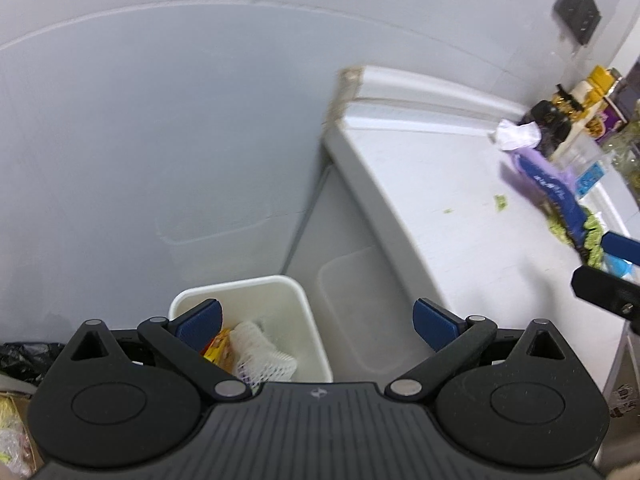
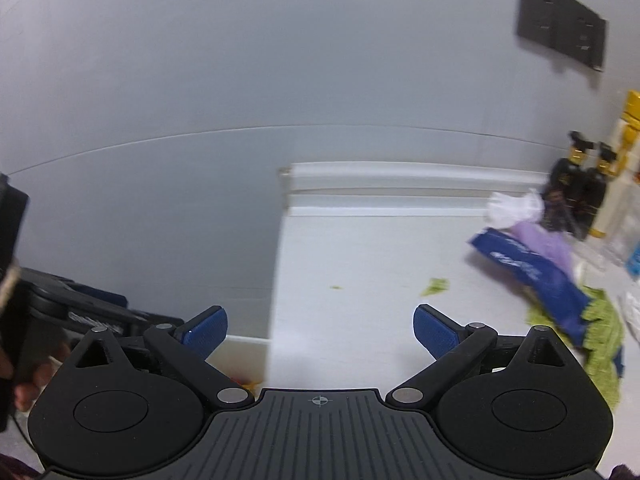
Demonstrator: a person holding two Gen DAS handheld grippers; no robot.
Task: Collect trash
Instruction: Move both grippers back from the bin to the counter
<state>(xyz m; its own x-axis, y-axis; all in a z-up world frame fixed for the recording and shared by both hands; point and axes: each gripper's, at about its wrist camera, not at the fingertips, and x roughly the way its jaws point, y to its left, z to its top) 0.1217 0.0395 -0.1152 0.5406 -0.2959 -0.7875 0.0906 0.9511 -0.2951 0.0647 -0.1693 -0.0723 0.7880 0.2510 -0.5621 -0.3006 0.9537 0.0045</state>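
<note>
Waiting at the right of the frame on the white surface [image 2: 360,264], the blue tissue pack [image 2: 528,276] looks soft and light (pinch its middle); both claws, left [image 1: 318,326] and right [image 2: 320,332], are spread, empty.

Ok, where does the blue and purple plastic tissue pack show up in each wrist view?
Left wrist: blue and purple plastic tissue pack at the right edge, on the white counter.
Right wrist: tissue pack right of centre, beside green scraps.
Shared landmark: the dark wall socket plate, upper right.
</note>
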